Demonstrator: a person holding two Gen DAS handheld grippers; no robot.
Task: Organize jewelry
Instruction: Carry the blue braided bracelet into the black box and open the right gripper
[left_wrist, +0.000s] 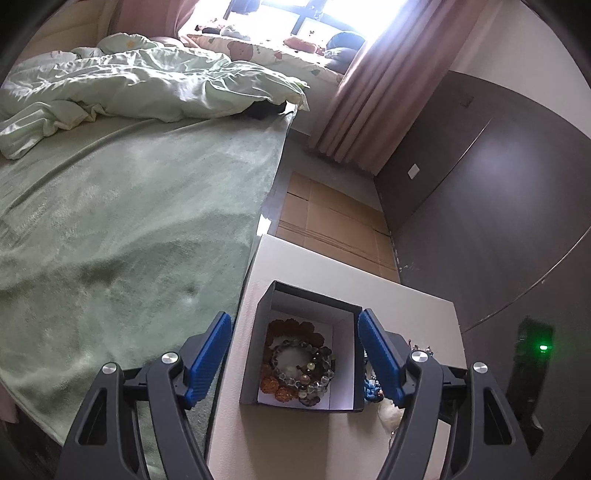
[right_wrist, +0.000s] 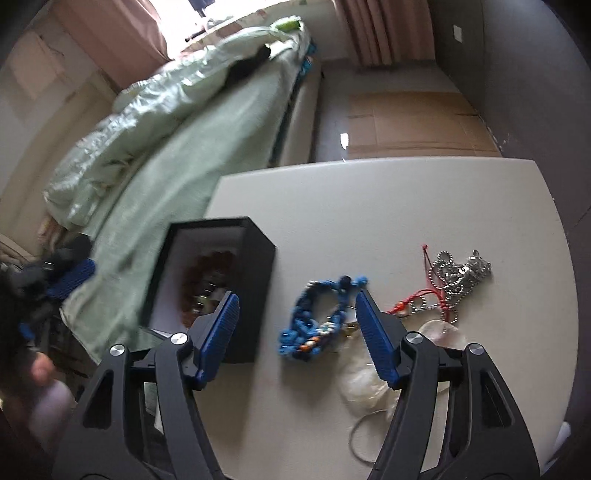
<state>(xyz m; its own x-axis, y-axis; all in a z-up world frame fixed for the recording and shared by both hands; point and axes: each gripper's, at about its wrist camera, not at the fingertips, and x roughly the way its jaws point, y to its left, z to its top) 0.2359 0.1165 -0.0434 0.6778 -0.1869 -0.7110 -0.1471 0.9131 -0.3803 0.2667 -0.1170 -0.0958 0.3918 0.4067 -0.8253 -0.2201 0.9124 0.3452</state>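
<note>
Overall, green-covered bed (left_wrist: 129, 206) fills the left side; white table (right_wrist: 388, 206) stands just beside it. Dark open-topped box (left_wrist: 295, 343) sits on the table near the bed-side edge, white lining inside, holding a brown bead bracelet (left_wrist: 275, 387) and a clear-and-dark bead bracelet (left_wrist: 304, 363) overlapping it. Left gripper (left_wrist: 295, 354) hangs over the box, jaws wide apart, nothing held. Right gripper (right_wrist: 297, 336) likewise spread wide and empty, above the blue woven bracelet (right_wrist: 317, 317) lying on the table beside the box. Silver ball chain (right_wrist: 458, 277) and red cord (right_wrist: 424, 295) lie farther right, tangled together.
</note>
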